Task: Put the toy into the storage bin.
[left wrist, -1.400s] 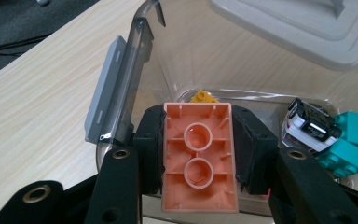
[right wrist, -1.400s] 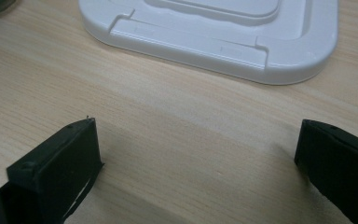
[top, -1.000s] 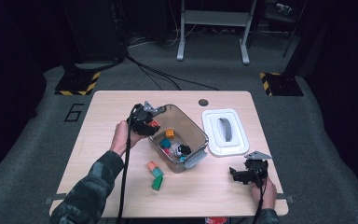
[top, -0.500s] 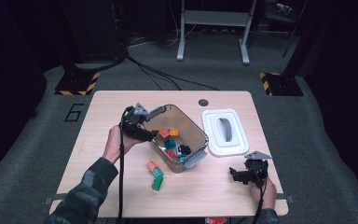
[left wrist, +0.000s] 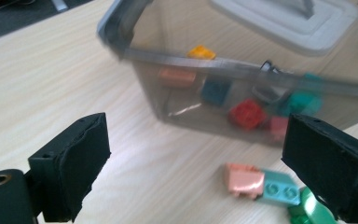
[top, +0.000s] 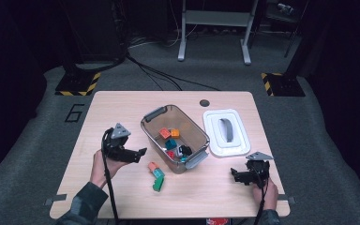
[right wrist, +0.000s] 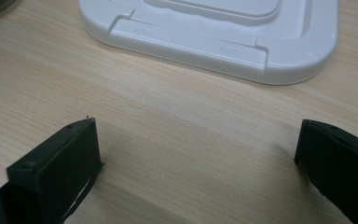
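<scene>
Blocks point(top: 156, 176) lie loose on the surface point(top: 103, 112) just ahead of the left tool point(top: 140, 153), a salmon one, a teal one and a green one touching. That tool has left the bin's point(top: 192, 125) rim since a second ago and dropped beside it; its jaws have just been opening, with nothing between them, so it looks ready for another block. Beyond them the bin holds more blocks. Farther off, the right tool point(top: 235, 175) rests open near the white lid point(top: 227, 132).
</scene>
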A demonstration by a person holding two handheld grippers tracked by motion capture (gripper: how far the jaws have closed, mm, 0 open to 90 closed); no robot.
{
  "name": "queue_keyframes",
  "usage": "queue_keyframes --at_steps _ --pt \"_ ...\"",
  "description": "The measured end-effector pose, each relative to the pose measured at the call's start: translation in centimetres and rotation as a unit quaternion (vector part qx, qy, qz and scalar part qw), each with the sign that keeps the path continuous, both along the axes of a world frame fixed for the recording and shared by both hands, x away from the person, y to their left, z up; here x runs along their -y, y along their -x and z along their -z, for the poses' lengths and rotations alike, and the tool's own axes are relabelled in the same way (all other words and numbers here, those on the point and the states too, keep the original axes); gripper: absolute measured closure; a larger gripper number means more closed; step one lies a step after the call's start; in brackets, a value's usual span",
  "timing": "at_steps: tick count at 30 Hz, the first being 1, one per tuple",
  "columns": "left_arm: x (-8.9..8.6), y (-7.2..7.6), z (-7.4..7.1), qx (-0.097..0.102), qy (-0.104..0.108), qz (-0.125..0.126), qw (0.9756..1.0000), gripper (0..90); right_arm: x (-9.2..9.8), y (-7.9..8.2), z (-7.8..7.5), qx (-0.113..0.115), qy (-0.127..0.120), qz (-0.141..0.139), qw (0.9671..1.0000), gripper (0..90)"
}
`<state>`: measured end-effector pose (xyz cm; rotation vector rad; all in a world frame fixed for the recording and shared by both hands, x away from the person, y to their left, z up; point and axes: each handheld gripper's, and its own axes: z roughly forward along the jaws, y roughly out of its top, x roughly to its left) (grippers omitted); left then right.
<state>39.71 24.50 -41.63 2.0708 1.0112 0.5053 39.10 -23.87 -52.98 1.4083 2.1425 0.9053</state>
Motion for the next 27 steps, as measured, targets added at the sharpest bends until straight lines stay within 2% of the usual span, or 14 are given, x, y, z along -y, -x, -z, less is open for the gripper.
queue_keyframes --at_steps 4,6,10,13,16,20,23,27 --pt "-0.2 0.7 2.6 -0.021 0.008 -0.012 0.9997 6.1 0.0 0.0 0.0 0.0 0.0 0.0 1.0 0.0" --pt "0.0 0.8 3.8 -0.037 0.008 -0.006 0.9993 6.4 0.0 0.0 0.0 0.0 0.0 -0.001 1.0 0.0" --pt "0.9 0.6 5.5 -0.051 0.005 0.001 0.9987 8.0 0.0 0.0 0.0 0.001 0.0 -0.001 1.0 0.0" --pt "1.8 0.3 6.3 -0.063 0.005 0.005 0.998 8.9 0.0 0.0 0.0 0.0 0.0 -0.001 1.0 0.0" --pt "2.7 0.2 6.9 -0.064 0.013 0.004 0.9978 12.3 0.0 0.0 0.0 0.0 0.0 0.001 1.0 0.0" --pt "3.7 -0.1 7.4 -0.07 0.011 0.009 0.9974 16.9 0.0 0.0 0.0 0.0 0.0 0.001 1.0 0.0" --pt "4.0 -0.3 7.6 -0.073 0.007 0.012 0.9973 28.5 0.0 0.0 0.0 0.0 0.0 -0.001 1.0 0.0" --pt "3.8 -0.4 7.8 -0.077 0.01 0.012 0.9969 39.6 0.0 0.0 0.0 0.0 0.0 0.001 1.0 0.0"
